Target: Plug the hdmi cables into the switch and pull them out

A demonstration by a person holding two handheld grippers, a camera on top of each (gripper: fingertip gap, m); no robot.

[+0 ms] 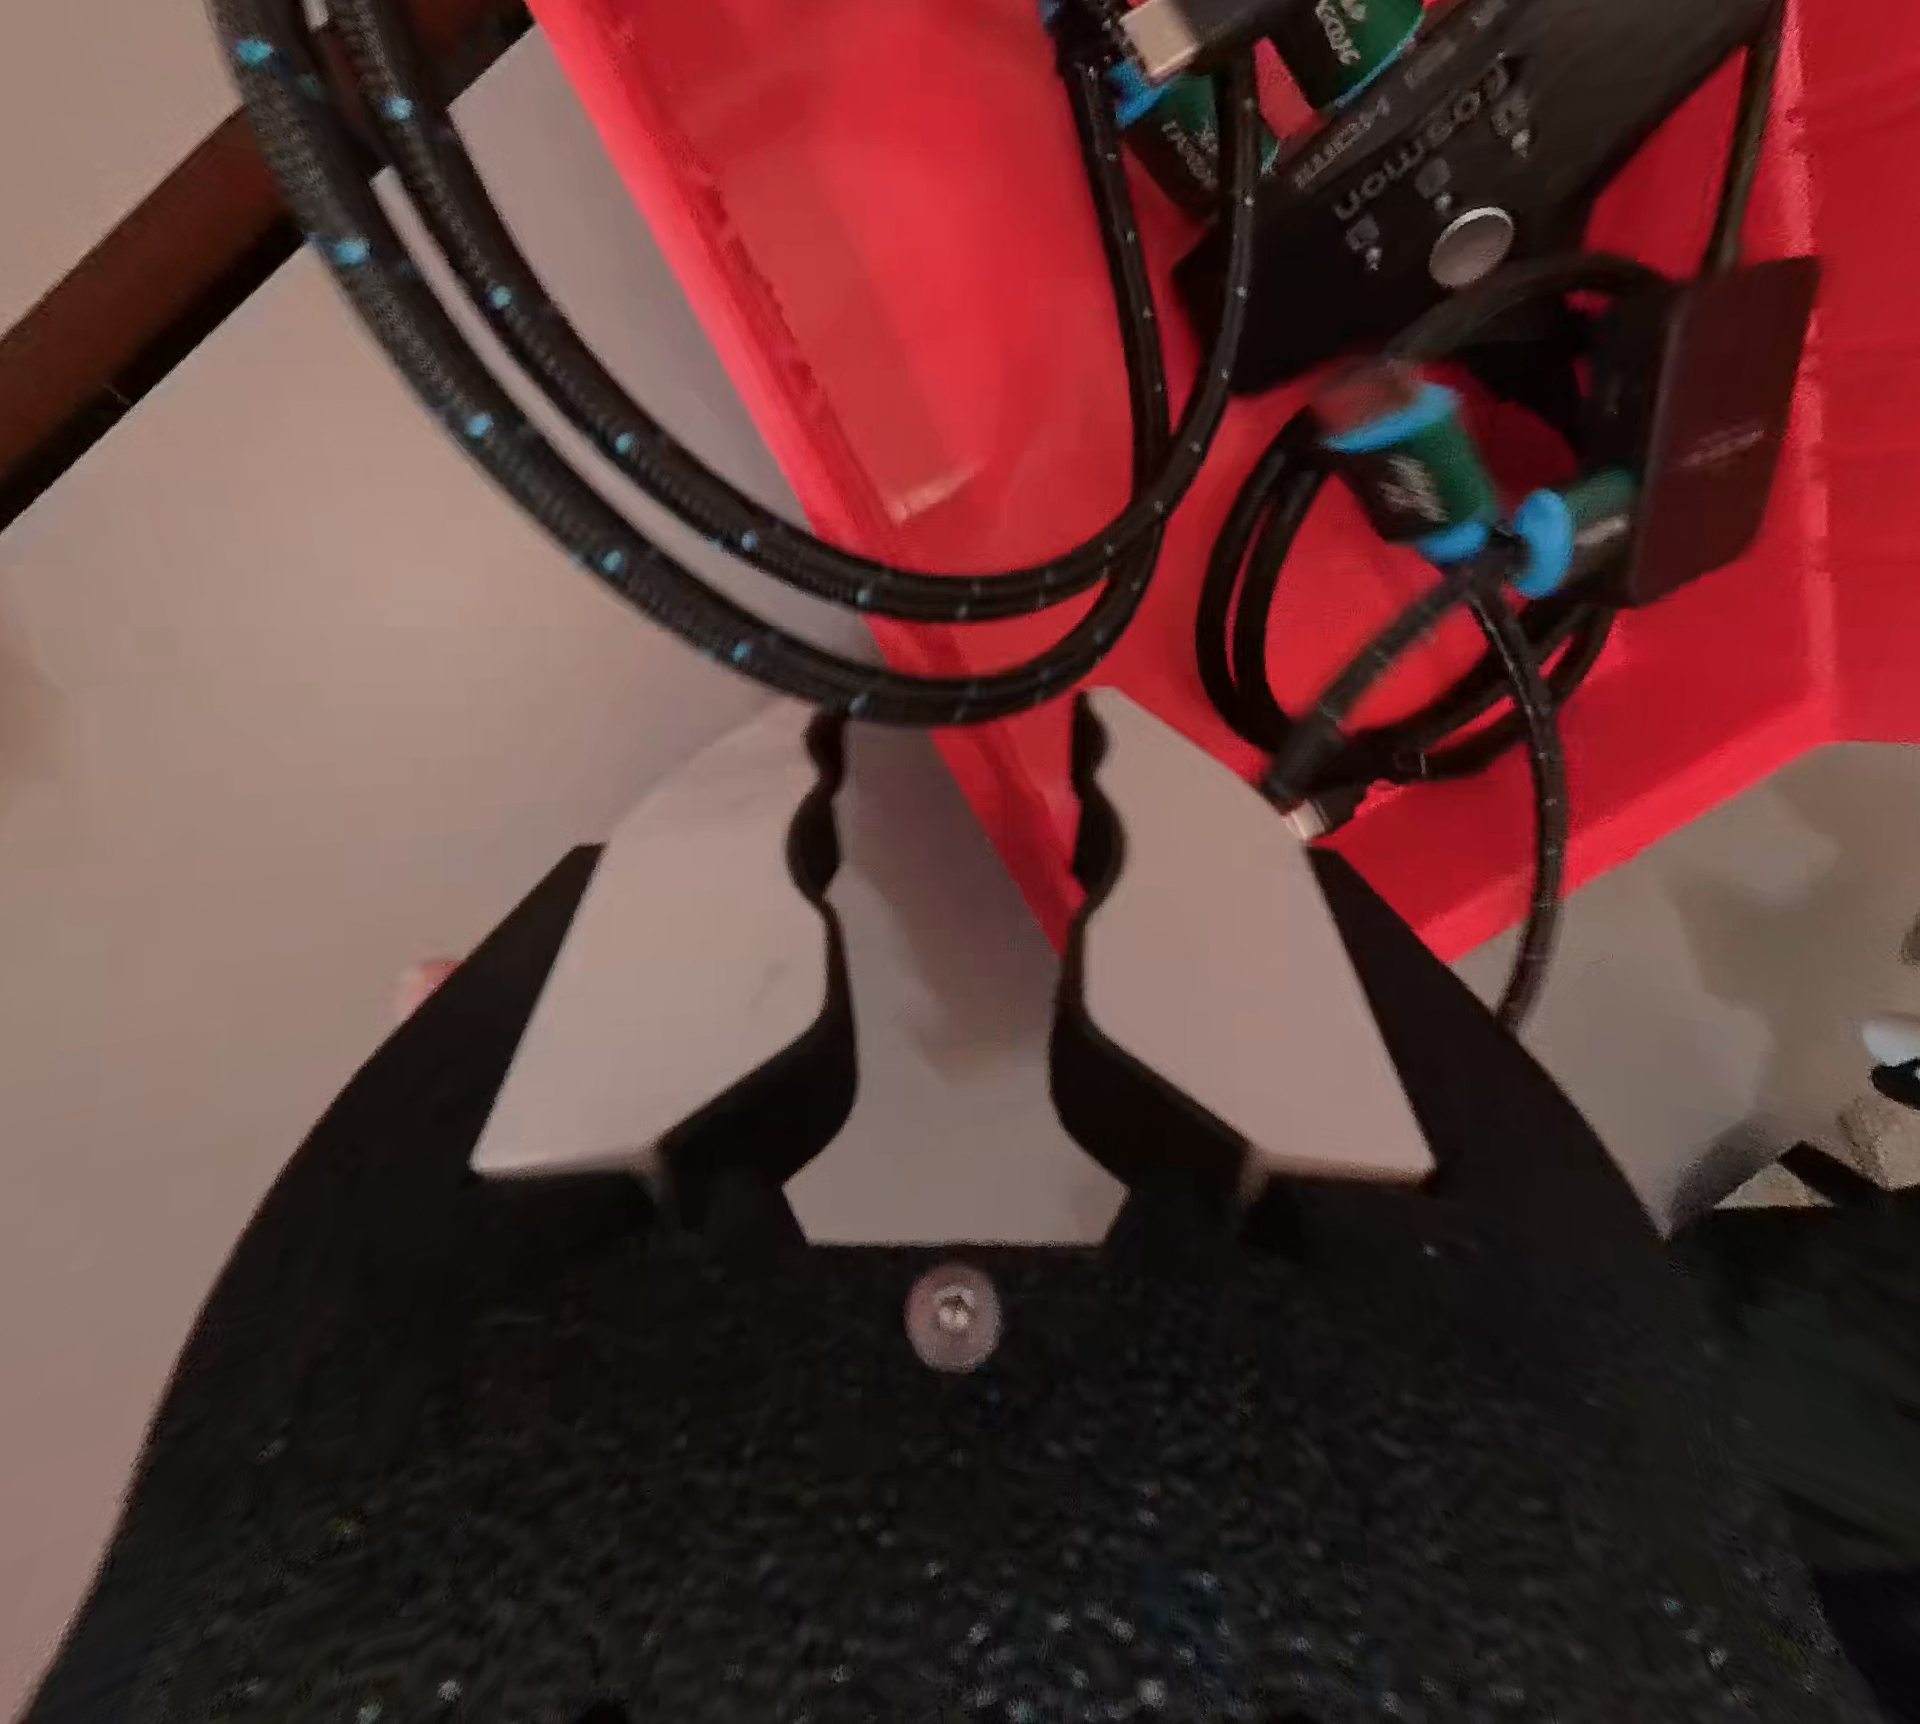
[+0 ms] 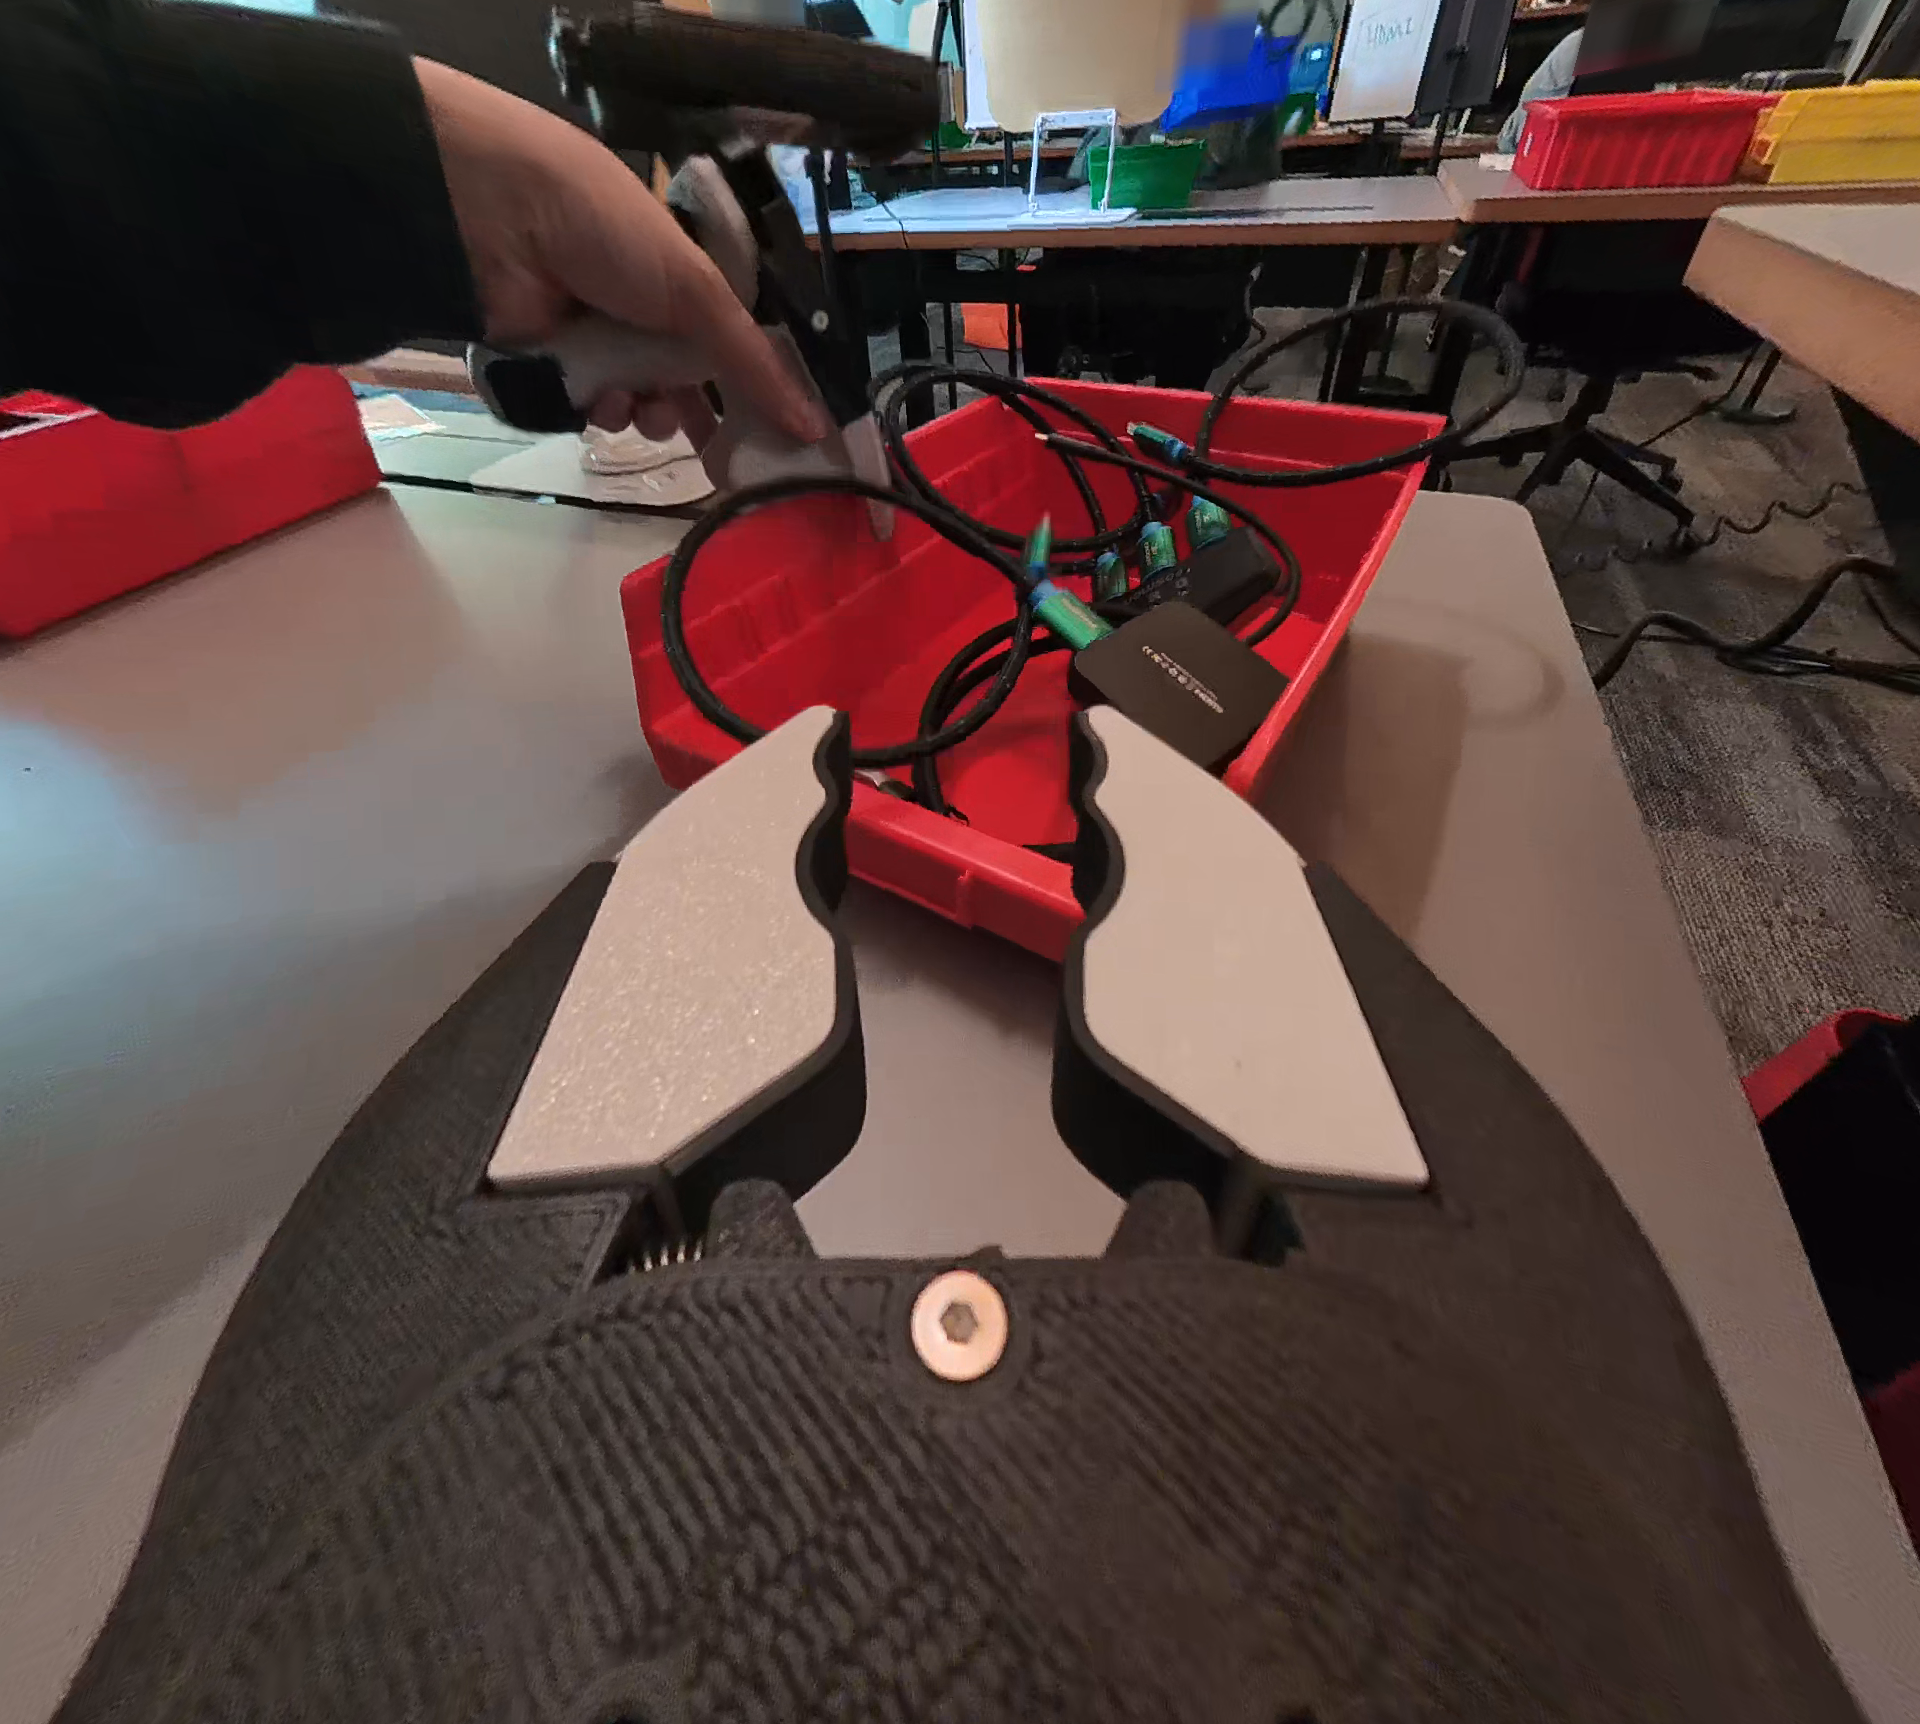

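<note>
A red bin (image 2: 1340, 614) on the grey table holds two black switch boxes and braided black HDMI cables. The long switch (image 1: 1475, 147) (image 2: 1231, 578) has three green-collared plugs (image 1: 1351, 27) in its side. The square box (image 1: 1720, 438) (image 2: 1179, 682) has green plugs (image 1: 1403, 469) at it. Cable loops (image 1: 499, 386) hang over the bin's wall. My left gripper (image 1: 956, 718) is open and empty, pointing down over the bin's left wall beside the loops; it also shows in the right wrist view (image 2: 868, 479). My right gripper (image 2: 961, 729) is open and empty, short of the bin's near wall.
A second red bin (image 2: 177, 490) sits at the table's far left. The table edge (image 2: 1621, 843) drops to carpet on the right. Other desks, a chair and red and yellow bins (image 2: 1662, 136) stand behind.
</note>
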